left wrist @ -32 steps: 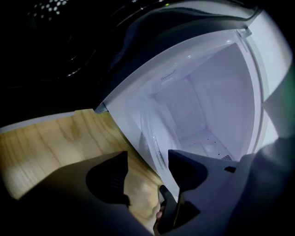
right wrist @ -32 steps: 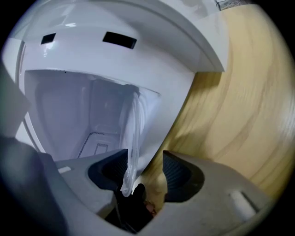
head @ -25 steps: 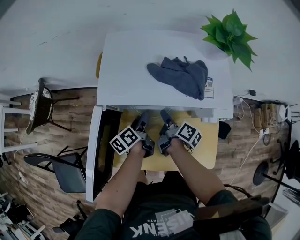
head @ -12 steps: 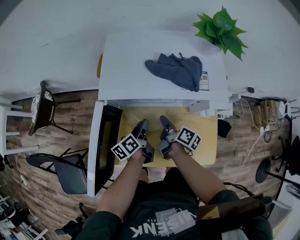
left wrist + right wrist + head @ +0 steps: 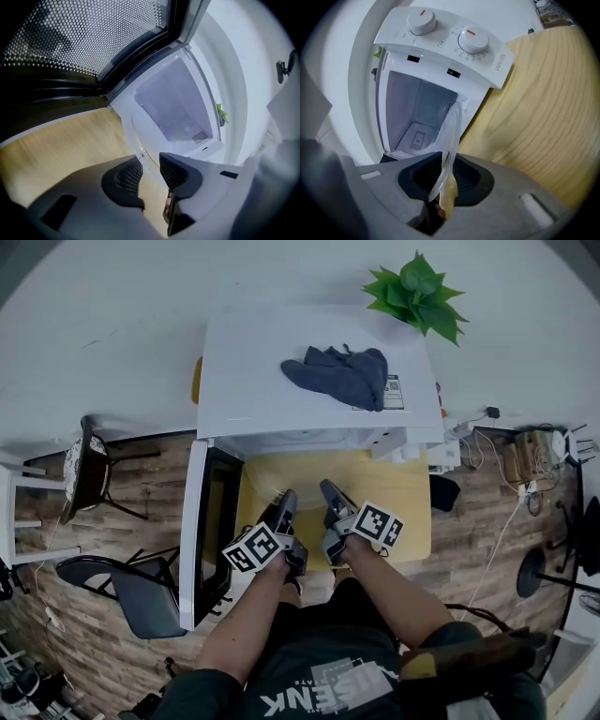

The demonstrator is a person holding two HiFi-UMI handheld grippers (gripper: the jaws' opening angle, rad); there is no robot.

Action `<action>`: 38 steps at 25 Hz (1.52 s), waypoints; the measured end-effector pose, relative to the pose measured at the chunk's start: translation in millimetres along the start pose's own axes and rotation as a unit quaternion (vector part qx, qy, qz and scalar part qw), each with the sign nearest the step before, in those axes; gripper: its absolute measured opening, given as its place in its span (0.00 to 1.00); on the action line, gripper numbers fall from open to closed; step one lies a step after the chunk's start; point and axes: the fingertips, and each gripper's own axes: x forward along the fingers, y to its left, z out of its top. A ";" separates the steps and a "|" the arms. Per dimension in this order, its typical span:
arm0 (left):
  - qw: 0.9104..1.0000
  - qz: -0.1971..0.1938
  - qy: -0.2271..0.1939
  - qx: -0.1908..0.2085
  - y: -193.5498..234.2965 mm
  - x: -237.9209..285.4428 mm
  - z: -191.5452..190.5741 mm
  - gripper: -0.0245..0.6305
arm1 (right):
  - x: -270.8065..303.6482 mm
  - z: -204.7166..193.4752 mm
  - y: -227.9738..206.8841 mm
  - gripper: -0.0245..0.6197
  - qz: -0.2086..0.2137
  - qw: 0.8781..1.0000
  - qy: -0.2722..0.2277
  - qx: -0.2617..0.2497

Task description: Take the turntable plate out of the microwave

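Observation:
The clear glass turntable plate [image 5: 449, 136] hangs just outside the open white microwave [image 5: 319, 362], over the yellow table, held at its near rim by both grippers. In the right gripper view the rim stands on edge between the pads, and my right gripper [image 5: 449, 176] is shut on it, its jaws still closing. In the left gripper view the plate's rim [image 5: 136, 140] runs between the ribbed pads of my left gripper [image 5: 151, 164], whose jaws are also closing. From the head view, the left gripper [image 5: 285, 502] and right gripper [image 5: 333, 495] sit side by side before the cavity; the plate is barely visible there.
The microwave door [image 5: 202, 531] swings open to the left, close beside the left gripper. A dark blue cloth [image 5: 336, 376] lies on the microwave's top, with a green plant [image 5: 412, 292] behind. The wooden table [image 5: 398, 517] extends rightward. Chairs [image 5: 89, 460] stand left on the floor.
Both grippers have drawn back from the microwave cavity toward the person, bringing the plate's rim out over the table. The head view has shifted slightly.

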 end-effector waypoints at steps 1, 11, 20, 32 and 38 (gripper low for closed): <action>1.000 -0.002 -0.001 0.009 -2.5 -3.5 1.0 0.21 | -2.9 -1.1 1.9 0.16 0.002 1.000 -0.002 -0.004; 0.999 -0.015 0.014 0.038 -14.2 -35.4 -7.3 0.22 | -30.8 -21.3 13.6 0.17 -0.002 0.999 -0.021 -0.032; 0.997 -0.037 0.035 0.053 -25.0 -60.9 -15.2 0.22 | -58.1 -37.2 26.7 0.17 -0.004 0.998 -0.050 -0.036; 0.993 -0.079 0.032 0.080 -58.8 -102.6 -15.3 0.22 | -94.2 -50.5 66.9 0.17 0.018 0.996 -0.056 -0.070; 0.993 -0.077 -0.003 0.085 -93.0 -126.5 -18.6 0.22 | -119.0 -43.9 94.4 0.18 0.051 0.994 -0.023 -0.098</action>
